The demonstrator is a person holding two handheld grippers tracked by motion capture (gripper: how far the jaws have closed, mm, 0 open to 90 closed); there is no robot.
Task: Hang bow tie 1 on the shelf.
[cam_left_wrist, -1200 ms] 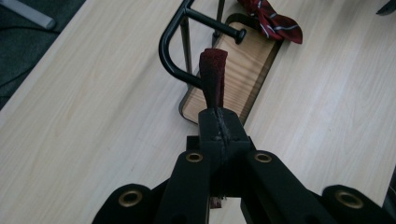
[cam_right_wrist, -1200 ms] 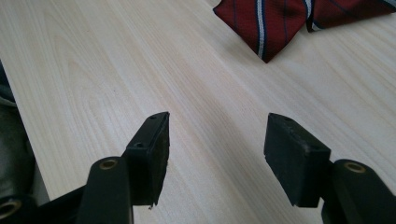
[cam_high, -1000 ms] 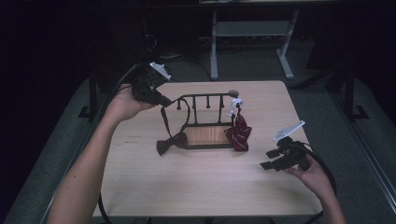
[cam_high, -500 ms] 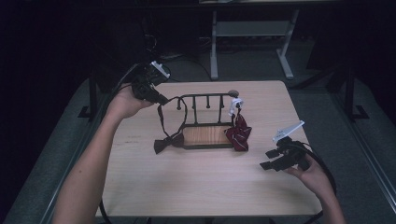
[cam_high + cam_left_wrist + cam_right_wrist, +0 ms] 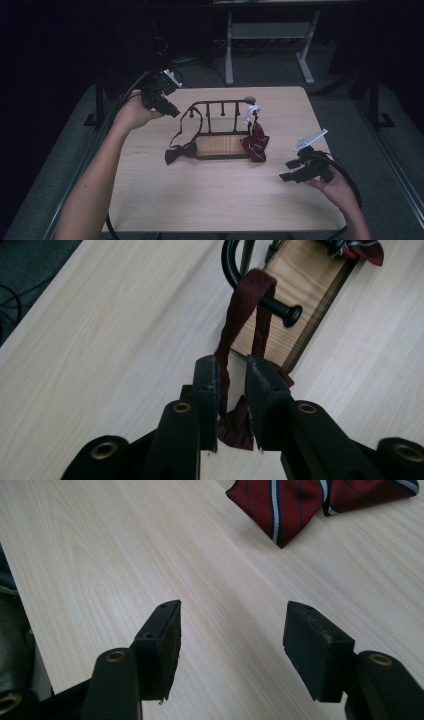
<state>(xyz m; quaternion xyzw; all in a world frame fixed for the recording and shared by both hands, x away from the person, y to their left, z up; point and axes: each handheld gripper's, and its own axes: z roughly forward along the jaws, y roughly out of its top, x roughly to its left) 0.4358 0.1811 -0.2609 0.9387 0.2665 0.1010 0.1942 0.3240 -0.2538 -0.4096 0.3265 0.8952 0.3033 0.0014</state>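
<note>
The left gripper (image 5: 231,385) has just been opening its jaws, with the dark red bow tie's strap (image 5: 240,325) between them and looped over the rack's left peg (image 5: 280,310); the pads seem (the gap is tight) not to press. Back out straight without snagging it. The right gripper (image 5: 230,630) waits, jaws spread, near the striped tie (image 5: 300,505).
</note>
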